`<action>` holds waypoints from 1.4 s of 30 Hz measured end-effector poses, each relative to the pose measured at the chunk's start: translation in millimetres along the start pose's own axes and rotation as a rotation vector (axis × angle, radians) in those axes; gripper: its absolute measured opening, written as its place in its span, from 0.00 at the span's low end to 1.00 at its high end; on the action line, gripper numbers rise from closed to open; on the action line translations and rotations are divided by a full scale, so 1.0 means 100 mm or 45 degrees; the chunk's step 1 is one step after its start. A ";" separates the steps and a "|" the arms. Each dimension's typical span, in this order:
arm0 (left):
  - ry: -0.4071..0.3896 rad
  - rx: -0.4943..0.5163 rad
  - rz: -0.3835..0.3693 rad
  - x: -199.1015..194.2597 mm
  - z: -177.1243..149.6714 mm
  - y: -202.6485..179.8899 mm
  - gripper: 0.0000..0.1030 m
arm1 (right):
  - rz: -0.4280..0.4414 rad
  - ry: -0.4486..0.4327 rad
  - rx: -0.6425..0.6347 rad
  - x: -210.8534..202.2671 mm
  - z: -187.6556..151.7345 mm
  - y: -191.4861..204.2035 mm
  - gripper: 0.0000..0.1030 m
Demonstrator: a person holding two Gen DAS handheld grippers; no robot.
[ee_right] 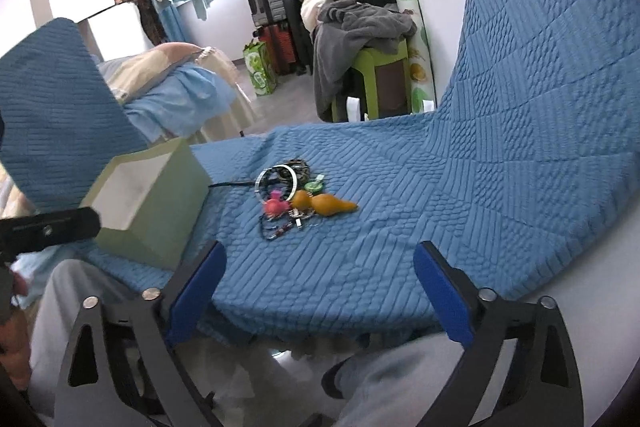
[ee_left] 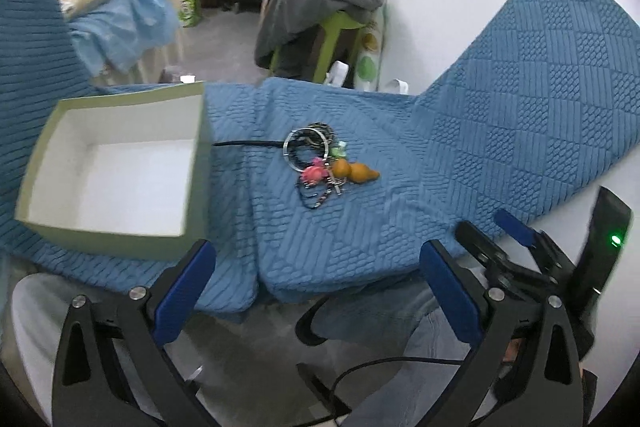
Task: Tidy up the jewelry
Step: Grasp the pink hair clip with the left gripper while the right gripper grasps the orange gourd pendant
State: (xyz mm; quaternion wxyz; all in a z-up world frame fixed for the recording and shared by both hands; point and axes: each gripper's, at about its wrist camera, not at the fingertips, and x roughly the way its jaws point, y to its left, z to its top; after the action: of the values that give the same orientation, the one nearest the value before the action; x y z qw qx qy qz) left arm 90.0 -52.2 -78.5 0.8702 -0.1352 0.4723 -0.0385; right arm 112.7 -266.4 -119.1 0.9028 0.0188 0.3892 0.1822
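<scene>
A small heap of jewelry [ee_left: 320, 159] lies mid-cloth: a silver bangle [ee_left: 306, 151], a pink charm [ee_left: 314, 174], an orange gourd pendant [ee_left: 356, 171] and dark beaded strands. The same heap of jewelry [ee_right: 296, 199] shows in the right wrist view. A pale green box [ee_left: 116, 163] with a white inside stands open to its left; that box [ee_right: 152, 203] has nothing visible in it. My left gripper [ee_left: 316, 267] is open near the cloth's front edge, short of the heap. My right gripper [ee_right: 320, 271] is open too, with nothing between its blue pads, and appears at the right as the right gripper [ee_left: 504, 231].
A blue quilted cloth [ee_left: 520, 107] covers the surface and rises against the white wall on the right. A black cable [ee_left: 248, 143] runs from the box toward the heap. A person's legs in light trousers [ee_right: 400, 379] are below the front edge. Clothes, suitcases and a green stool [ee_right: 380, 83] stand behind.
</scene>
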 end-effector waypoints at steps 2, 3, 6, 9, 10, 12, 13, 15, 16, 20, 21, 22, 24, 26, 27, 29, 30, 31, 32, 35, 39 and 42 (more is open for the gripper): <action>0.004 0.016 -0.009 0.10 0.01 -0.04 0.95 | 0.005 0.014 0.006 0.17 0.02 -0.07 0.77; 0.011 0.027 -0.006 0.17 0.02 -0.06 0.92 | 0.013 0.023 0.011 0.26 0.03 -0.12 0.74; 0.036 0.034 -0.026 0.40 0.04 -0.09 0.84 | 0.042 0.069 0.011 0.51 0.05 -0.23 0.62; 0.070 0.021 -0.035 0.63 0.10 -0.09 0.77 | 0.080 0.095 0.000 0.70 0.08 -0.30 0.58; 0.073 0.018 -0.032 0.68 0.11 -0.09 0.74 | 0.101 0.103 -0.008 0.76 0.10 -0.31 0.57; 0.087 0.022 -0.033 0.82 0.16 -0.08 0.69 | 0.144 0.125 -0.011 0.90 0.12 -0.33 0.54; 0.096 0.024 -0.031 0.89 0.18 -0.08 0.67 | 0.154 0.141 -0.025 0.97 0.13 -0.34 0.54; 0.117 0.030 -0.027 1.05 0.22 -0.08 0.65 | 0.176 0.166 -0.049 1.10 0.16 -0.33 0.49; 0.125 0.030 -0.031 1.11 0.23 -0.08 0.63 | 0.198 0.174 -0.056 1.15 0.17 -0.33 0.48; 0.167 0.045 -0.014 1.40 0.25 -0.08 0.57 | 0.219 0.168 -0.146 1.34 0.24 -0.36 0.48; 0.178 0.048 -0.014 1.47 0.26 -0.07 0.55 | 0.228 0.175 -0.163 1.41 0.26 -0.36 0.48; 0.183 0.051 -0.009 1.53 0.27 -0.06 0.54 | 0.240 0.193 -0.184 1.49 0.27 -0.37 0.47; 0.190 0.043 0.012 1.63 0.28 -0.03 0.52 | 0.232 0.221 -0.234 1.60 0.28 -0.34 0.47; 0.201 0.032 0.019 1.72 0.30 0.02 0.49 | 0.255 0.236 -0.270 1.66 0.29 -0.31 0.47; 0.209 0.033 0.028 1.75 0.30 0.03 0.45 | 0.285 0.241 -0.285 1.68 0.29 -0.28 0.47; 0.222 0.024 0.047 1.83 0.32 0.08 0.41 | 0.315 0.250 -0.323 1.72 0.30 -0.23 0.48; 0.217 0.015 0.052 1.85 0.33 0.10 0.41 | 0.320 0.257 -0.339 1.74 0.31 -0.21 0.48; 0.207 0.001 0.055 1.86 0.33 0.13 0.41 | 0.331 0.267 -0.347 1.76 0.32 -0.20 0.48; 0.204 0.000 0.057 1.87 0.33 0.15 0.41 | 0.349 0.275 -0.345 1.78 0.32 -0.19 0.48; 0.199 0.002 0.051 1.91 0.33 0.17 0.41 | 0.353 0.283 -0.362 1.85 0.37 -0.18 0.48; 0.181 0.054 0.069 1.93 0.35 0.12 0.41 | 0.360 0.292 -0.376 1.94 0.42 -0.15 0.48; 0.177 0.082 0.082 1.98 0.36 0.11 0.40 | 0.356 0.310 -0.390 2.00 0.44 -0.13 0.48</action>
State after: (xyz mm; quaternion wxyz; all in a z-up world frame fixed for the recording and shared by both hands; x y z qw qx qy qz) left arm 228.3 -73.5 -223.6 0.8399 -0.0890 0.5342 -0.0350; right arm 274.1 -205.4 -230.1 0.8074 -0.0867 0.4567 0.3634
